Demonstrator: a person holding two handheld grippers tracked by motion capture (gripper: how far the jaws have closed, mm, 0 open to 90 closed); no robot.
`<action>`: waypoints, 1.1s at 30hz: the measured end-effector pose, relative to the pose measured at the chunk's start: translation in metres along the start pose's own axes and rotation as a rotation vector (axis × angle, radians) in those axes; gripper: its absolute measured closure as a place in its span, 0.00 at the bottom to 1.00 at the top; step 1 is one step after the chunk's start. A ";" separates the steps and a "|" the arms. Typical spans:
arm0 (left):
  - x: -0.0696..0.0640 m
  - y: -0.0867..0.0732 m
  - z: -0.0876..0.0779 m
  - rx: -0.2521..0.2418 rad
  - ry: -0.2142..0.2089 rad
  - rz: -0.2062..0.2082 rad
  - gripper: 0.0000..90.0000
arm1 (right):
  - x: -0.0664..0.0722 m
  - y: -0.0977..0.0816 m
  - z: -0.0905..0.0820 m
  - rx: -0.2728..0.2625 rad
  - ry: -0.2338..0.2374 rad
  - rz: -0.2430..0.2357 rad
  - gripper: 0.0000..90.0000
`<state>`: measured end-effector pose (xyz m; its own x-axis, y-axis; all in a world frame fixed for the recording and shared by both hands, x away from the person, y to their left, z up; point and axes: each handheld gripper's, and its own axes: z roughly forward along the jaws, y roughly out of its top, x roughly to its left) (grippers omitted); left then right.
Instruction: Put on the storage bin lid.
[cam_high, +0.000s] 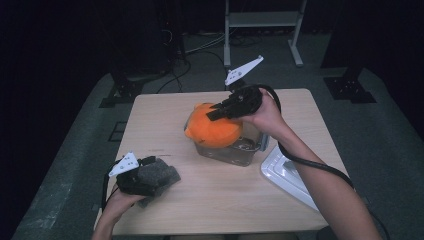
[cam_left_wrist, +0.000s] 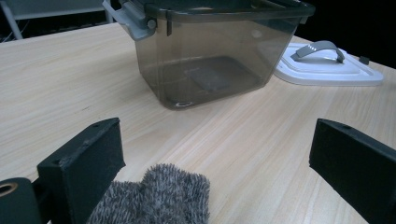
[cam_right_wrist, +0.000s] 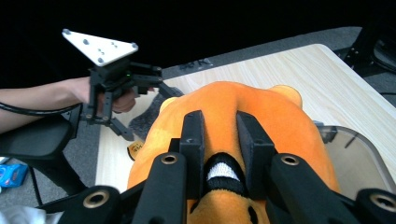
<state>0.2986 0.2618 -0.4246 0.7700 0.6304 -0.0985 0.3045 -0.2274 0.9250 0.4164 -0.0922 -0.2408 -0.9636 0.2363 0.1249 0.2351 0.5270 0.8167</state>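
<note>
An orange plush toy (cam_high: 212, 131) hangs over the left side of a clear smoky plastic bin (cam_high: 250, 150) at mid-table. My right gripper (cam_high: 212, 114) is shut on it from above. In the right gripper view the two jaws pinch a fold of the orange plush (cam_right_wrist: 275, 116) at my right gripper (cam_right_wrist: 222, 135), with the bin's rim (cam_right_wrist: 359, 158) to the right. Near the table's front left, my left gripper (cam_high: 162, 172) rests open around a grey fuzzy cloth piece (cam_high: 155, 171). In the left gripper view the grey piece (cam_left_wrist: 159, 196) lies low between the wide-apart pads (cam_left_wrist: 100, 149), untouched by the right one.
The bin (cam_left_wrist: 219, 56) looks empty inside in the left gripper view, a grey latch at its corner. Its white lid (cam_high: 287, 172) with a grey handle (cam_left_wrist: 320, 49) lies at the table's right edge. Bare wooden tabletop (cam_high: 165, 125) lies between the bin and my left gripper.
</note>
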 end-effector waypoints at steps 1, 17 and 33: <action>0.000 0.000 0.000 0.000 -0.001 0.000 0.03 | -0.002 0.000 0.000 0.001 -0.001 0.002 0.82; -0.001 0.000 0.000 0.002 -0.009 0.006 0.03 | -0.032 -0.010 0.008 0.004 -0.033 0.062 0.82; -0.002 -0.001 0.001 0.007 -0.015 0.004 0.03 | -0.055 -0.025 0.017 0.019 -0.058 0.113 0.81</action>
<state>0.2978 0.2600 -0.4260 0.7794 0.6184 -0.1002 0.3052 -0.2352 0.9228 0.4658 -0.1047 -0.2771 -0.9221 0.3413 0.1823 0.3444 0.5094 0.7886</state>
